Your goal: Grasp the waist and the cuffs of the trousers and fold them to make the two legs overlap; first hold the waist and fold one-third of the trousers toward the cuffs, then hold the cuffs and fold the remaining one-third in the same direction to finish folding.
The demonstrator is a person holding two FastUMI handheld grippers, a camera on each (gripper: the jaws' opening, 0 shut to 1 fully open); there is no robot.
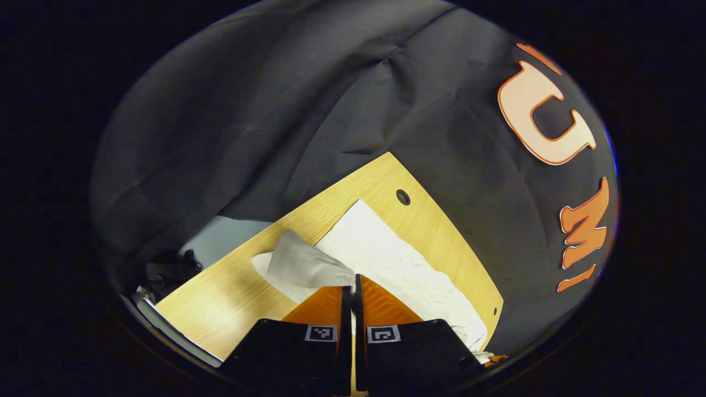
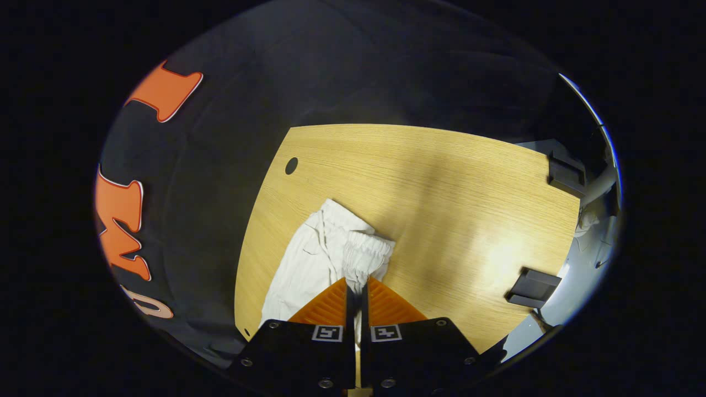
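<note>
- In the left gripper view we see the left claw (image 1: 353,282) clenched, its two fingers nearly meeting, with a fold of the trousers (image 1: 386,259) pinched between the tips.
- The pinched cloth rises as a grey-shaded flap just left of and beyond the fingertips (it looks like the cuff end, though we cannot be sure), lifted off the rest of the garment.
- The remainder of the white trousers lies flat on the wooden worktop (image 1: 231,298), stretching away from the claw toward the far edge and off to the right side of the view.
- A round hole (image 1: 403,197) sits in the worktop near its far edge, just beyond the cloth.
- In the right gripper view the right claw (image 2: 357,285) is likewise clenched, fingers close together, gripping the trousers (image 2: 325,253) at the gathered, elasticated waist.
- The waistband bunches directly ahead of these fingertips, touching them, and the fabric spreads away to the left and back beside the left finger (creased, partly folded on itself).
- Here the garment lies near the left edge of the worktop (image 2: 441,187), with bare wood to the right of it.
- Two dark brackets (image 2: 532,286) sit along the worktop's right edge, well apart from the trousers.
</note>
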